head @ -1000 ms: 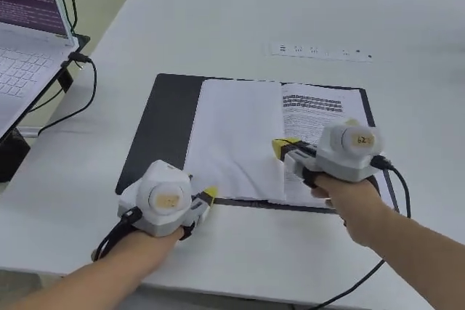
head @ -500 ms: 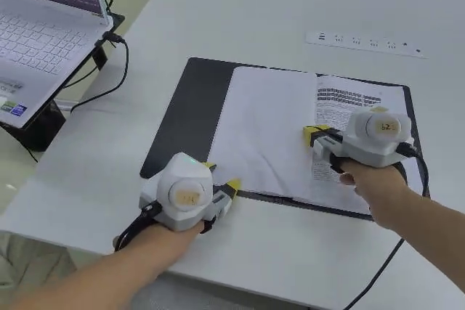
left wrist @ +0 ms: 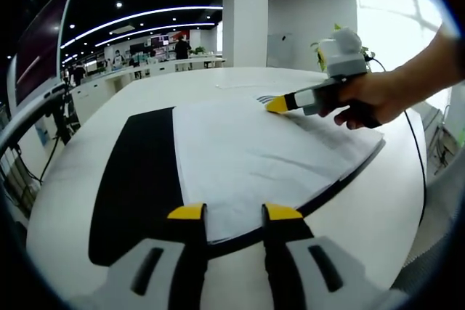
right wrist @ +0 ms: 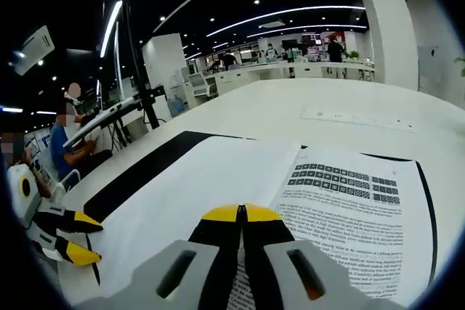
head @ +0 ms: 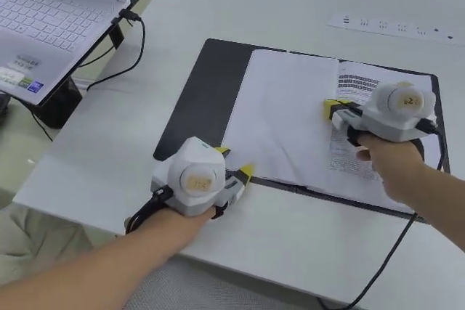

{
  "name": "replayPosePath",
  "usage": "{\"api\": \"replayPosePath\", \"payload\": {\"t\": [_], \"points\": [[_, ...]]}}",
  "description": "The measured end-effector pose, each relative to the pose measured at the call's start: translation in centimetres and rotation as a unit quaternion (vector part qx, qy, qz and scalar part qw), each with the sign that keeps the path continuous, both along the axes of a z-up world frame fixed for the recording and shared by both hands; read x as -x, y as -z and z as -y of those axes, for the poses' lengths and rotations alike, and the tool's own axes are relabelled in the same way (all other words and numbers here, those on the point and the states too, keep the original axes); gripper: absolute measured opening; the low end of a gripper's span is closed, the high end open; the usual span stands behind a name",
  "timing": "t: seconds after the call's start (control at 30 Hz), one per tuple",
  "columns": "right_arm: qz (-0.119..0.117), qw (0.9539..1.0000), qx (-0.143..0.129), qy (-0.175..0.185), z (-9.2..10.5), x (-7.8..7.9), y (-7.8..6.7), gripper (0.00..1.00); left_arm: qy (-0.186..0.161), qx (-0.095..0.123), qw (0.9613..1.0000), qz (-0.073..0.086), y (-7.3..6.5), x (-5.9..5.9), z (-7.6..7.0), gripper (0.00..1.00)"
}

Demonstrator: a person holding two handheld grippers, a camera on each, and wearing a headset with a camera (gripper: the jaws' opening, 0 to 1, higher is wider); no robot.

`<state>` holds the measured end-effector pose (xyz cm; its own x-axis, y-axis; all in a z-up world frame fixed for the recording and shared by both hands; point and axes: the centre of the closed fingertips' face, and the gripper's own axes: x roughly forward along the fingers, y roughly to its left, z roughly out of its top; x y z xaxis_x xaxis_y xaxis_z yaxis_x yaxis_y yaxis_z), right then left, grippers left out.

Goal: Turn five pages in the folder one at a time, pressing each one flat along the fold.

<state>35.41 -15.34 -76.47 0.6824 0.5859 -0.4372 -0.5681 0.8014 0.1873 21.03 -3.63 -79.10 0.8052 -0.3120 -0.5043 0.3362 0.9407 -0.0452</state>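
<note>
Pressing the page (head: 283, 114) along the fold (right wrist: 280, 172)
Right tool (head: 329, 110), clenched empty, should drag firmly down the fold toward 6 o'clock; left tool (head: 234, 162), released, at the folder's (head: 192, 99) 7 o'clock edge

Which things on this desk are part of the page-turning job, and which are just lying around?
In the job: folder, pages, left gripper, right gripper.
Lying about: laptop, power strip.
</note>
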Motion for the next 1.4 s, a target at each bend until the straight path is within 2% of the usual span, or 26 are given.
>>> {"api": "replayPosePath", "payload": {"t": [0.17, 0.33, 0.47, 0.63, 0.77, 0.93, 1.17, 1.4], "points": [[-0.002, 0.9996, -0.017, 0.022, 0.0, -2.0, 0.0, 0.00, 0.000, 0.000, 1.0000, 0.001, 0.0, 0.0, 0.0, 0.29], [-0.009, 0.9992, -0.021, 0.034, 0.0, -3.6, 0.1, 0.00, 0.000, 0.001, 1.0000, 0.001, 0.0, 0.1, 0.0, 0.29], [-0.012, 0.9991, -0.015, 0.037, 0.1, -4.8, 0.4, 0.00, -0.003, 0.004, 1.0000, 0.005, -0.1, 0.1, 0.0, 0.29], [-0.011, 0.9990, -0.005, 0.043, 0.3, -7.9, 1.7, 0.00, -0.005, 0.008, 0.9999, 0.007, -0.1, 0.0, -0.1, 0.29], [-0.008, 0.9984, 0.005, 0.055, 0.3, -9.6, 2.2, 0.00, -0.011, 0.013, 0.9998, 0.011, -0.1, 0.0, -0.2, 0.27], [0.008, 0.9978, 0.016, 0.064, 0.3, -10.9, 2.3, 0.00, -0.014, 0.015, 0.9997, 0.012, -0.1, -0.1, -0.3, 0.26], [0.024, 0.9970, 0.020, 0.071, 0.3, -11.9, 2.4, 0.00, -0.015, 0.017, 0.9997, 0.013, -0.1, -0.1, -0.4, 0.26], [0.026, 0.9970, 0.026, 0.068, 0.1, -11.8, 1.9, 0.00, -0.015, 0.017, 0.9997, 0.013, -0.1, 0.0, -0.5, 0.26]]}}
